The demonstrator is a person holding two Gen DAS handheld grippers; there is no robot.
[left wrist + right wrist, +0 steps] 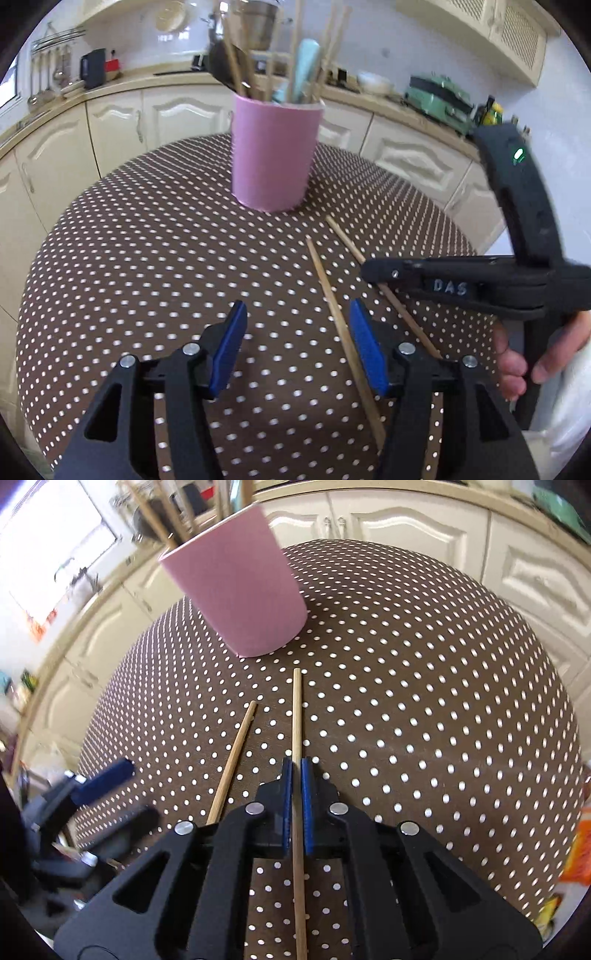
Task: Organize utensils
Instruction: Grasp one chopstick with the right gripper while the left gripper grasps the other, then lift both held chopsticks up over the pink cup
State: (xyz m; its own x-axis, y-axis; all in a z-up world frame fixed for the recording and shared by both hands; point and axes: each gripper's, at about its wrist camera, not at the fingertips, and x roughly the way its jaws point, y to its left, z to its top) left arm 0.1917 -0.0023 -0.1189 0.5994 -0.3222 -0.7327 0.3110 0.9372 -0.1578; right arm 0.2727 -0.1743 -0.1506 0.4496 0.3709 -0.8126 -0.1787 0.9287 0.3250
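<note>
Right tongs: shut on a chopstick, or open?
Shut: the right tongs have both blue pads against the chopstick.

A home kitchen. Cream panelled cabinets (pixel 177 114) run under a long counter (pixel 122 83). Ladles (pixel 48 74) hang on a wall rail.

A pink cup (pixel 273 155) stood upright toward the far side of the dotted surface (pixel 147 258), packed with wooden sticks and a pale blue utensil (pixel 306 70) that rose well above its rim. Two thin wooden chopsticks lay flat on the surface nearer than the cup. One chopstick (pixel 297 716) pointed almost straight at the cup's base, its far tip near but apart from it. The other chopstick (pixel 232 760) lay just to its left, angled so that the two drew closer at their far ends without touching.
</note>
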